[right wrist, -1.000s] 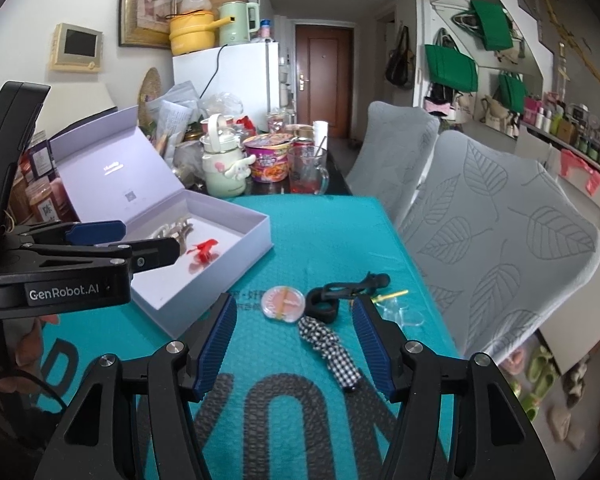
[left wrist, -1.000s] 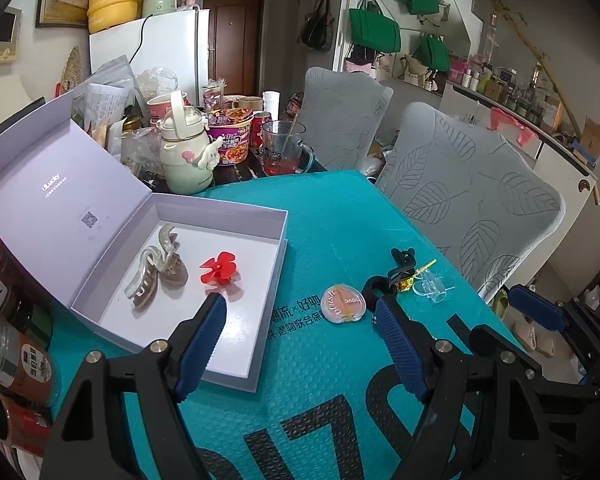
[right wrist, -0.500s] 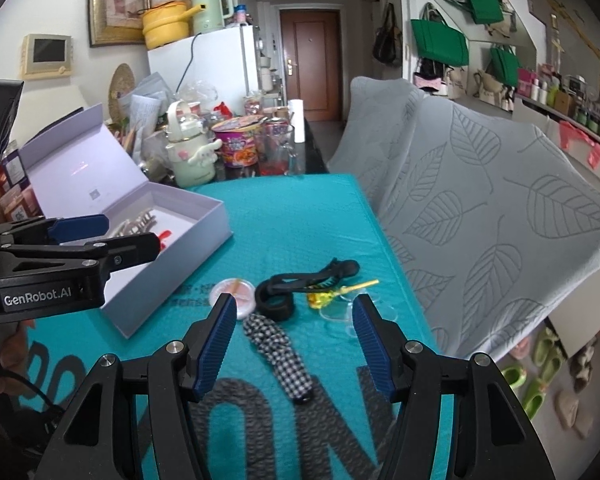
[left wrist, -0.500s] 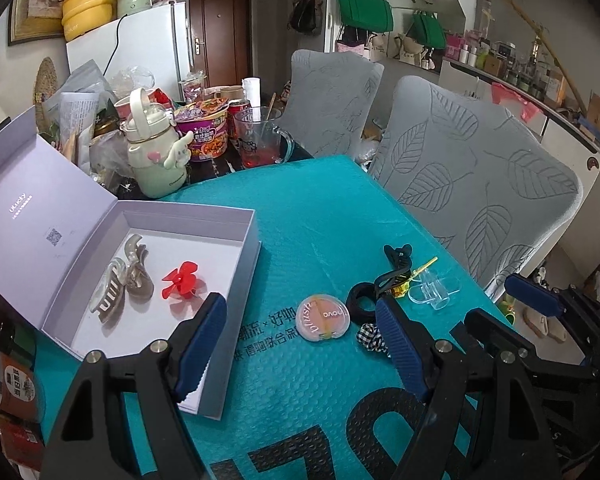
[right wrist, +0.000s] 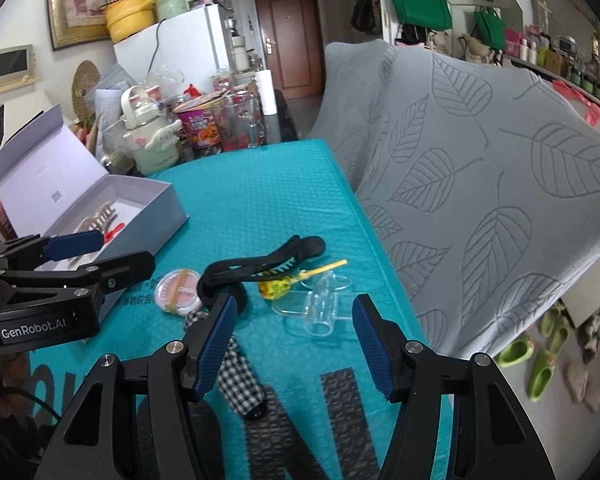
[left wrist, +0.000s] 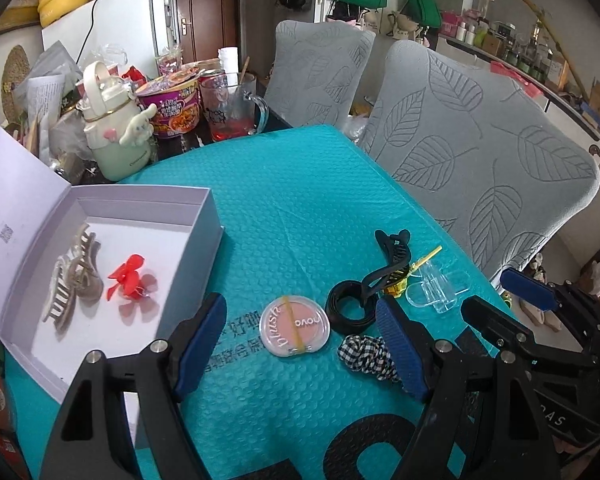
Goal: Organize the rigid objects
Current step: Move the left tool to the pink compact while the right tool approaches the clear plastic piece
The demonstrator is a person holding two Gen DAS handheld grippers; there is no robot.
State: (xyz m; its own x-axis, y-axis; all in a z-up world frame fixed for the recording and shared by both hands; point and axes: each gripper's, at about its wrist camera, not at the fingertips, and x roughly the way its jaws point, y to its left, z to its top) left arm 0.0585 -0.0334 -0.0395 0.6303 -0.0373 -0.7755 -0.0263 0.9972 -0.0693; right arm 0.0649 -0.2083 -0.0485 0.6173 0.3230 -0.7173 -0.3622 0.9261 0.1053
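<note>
Two grippers hung over a table covered with a teal bubble mailer (left wrist: 300, 208), both angled downward. Left gripper (left wrist: 300, 340): jaws stood wide, nothing between the blue pads, nothing held. Framed in its gap lay a round blush compact (left wrist: 294, 325), flat on the mailer, clear lid up, a yellow band across it. Right gripper (right wrist: 294, 336): jaws moderately wide, also empty; a clear plastic clip (right wrist: 319, 308) lay on the mailer in line with its gap, pads apart from it.

Loose items sat clustered near the mailer's right edge. Black hair clip (left wrist: 387, 264) arched just right of the compact, its lower end over a black ring-shaped band (left wrist: 349, 306). Yellow pin-like piece (left wrist: 417, 266) lay between the black clip and the clear clip. Black-and-white checked scrunchie (left wrist: 365, 356) lay near the ring, partly behind the left gripper's right finger; in the right wrist view it ran under the right gripper's left finger.

Open lavender box (left wrist: 148, 196) stood at the left of the mailer, lid tipped back. Inside: a beige claw clip (left wrist: 74, 276) and a red flower clip (left wrist: 128, 276), side by side, close but whether touching unclear.

Behind the mailer: a cream character bottle (left wrist: 116, 136), a noodle cup (left wrist: 172, 106), a glass mug (left wrist: 232, 108). Grey leaf-patterned chair covers (left wrist: 479, 152) along the right side.
</note>
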